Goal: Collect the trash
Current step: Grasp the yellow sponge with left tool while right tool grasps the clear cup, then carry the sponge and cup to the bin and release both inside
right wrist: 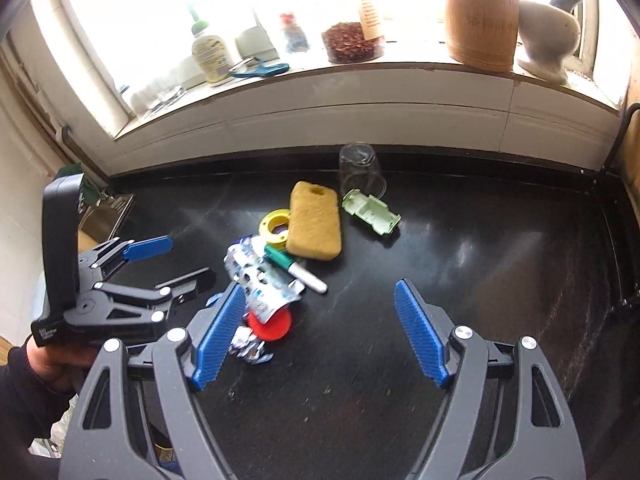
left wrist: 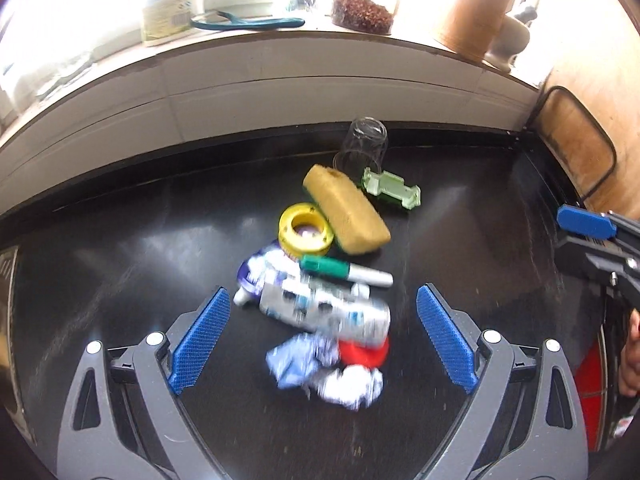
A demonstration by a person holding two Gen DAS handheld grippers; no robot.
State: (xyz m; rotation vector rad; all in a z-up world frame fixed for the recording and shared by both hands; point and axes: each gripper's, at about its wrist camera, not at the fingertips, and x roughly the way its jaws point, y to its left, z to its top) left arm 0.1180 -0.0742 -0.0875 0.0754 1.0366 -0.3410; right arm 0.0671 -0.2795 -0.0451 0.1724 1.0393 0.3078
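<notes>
Left gripper point(left wrist: 323, 338) is hovering over the pile with jaws spread wide, gripping nothing; right gripper point(right wrist: 320, 334) is hanging just beside it over bare black countertop point(right wrist: 460, 240), jaws also apart and empty. Nearest the left pads: crumpled foil wrappers point(left wrist: 316, 372), red cap point(left wrist: 366, 354), squashed silver packet point(left wrist: 320, 308), all touching in a heap. Behind those, green marker point(left wrist: 344, 274), yellow tape roll point(left wrist: 306, 229), sponge point(left wrist: 346, 210), green toy car point(left wrist: 394, 189) lying upside down, overturned glass jar point(left wrist: 364, 144) by the wall. Judging by this, nothing is collected yet; all trash is still sitting on the counter. No bin clearly visible.
</notes>
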